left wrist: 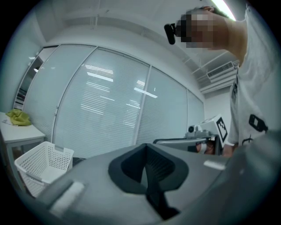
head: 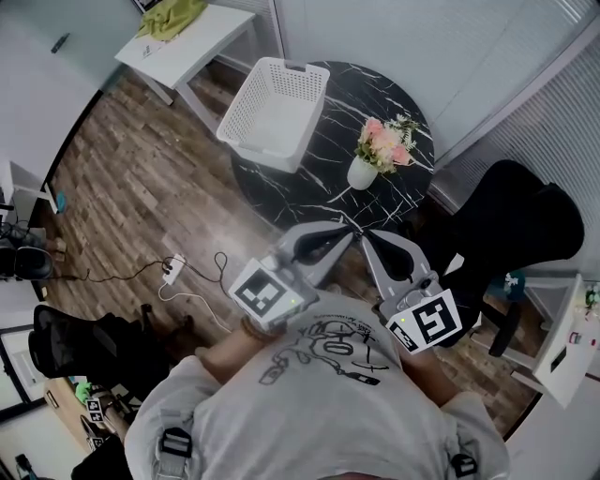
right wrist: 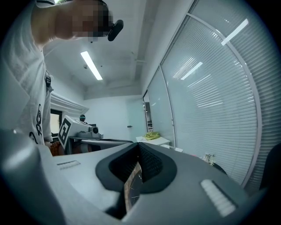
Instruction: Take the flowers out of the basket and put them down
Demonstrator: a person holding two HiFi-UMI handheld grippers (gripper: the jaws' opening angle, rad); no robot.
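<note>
Pink and white flowers (head: 384,142) stand upright in a small white vase (head: 361,172) on the round black marble table (head: 323,202). The white slatted basket (head: 272,112) sits on the table's left part, tilted over its edge, and holds nothing that I can see. The basket (left wrist: 39,169) also shows low and left in the left gripper view. Both grippers are held close to the person's chest, tips side by side over the table's near edge. The left gripper (head: 345,228) is shut and holds nothing. The right gripper (head: 364,234) is shut too, also with nothing in it.
A white side table (head: 202,42) with a yellow-green cloth (head: 173,17) stands at the back left. A black chair (head: 511,225) is close to the table's right. A power strip with cables (head: 173,270) lies on the wood floor. Glass walls with blinds run behind.
</note>
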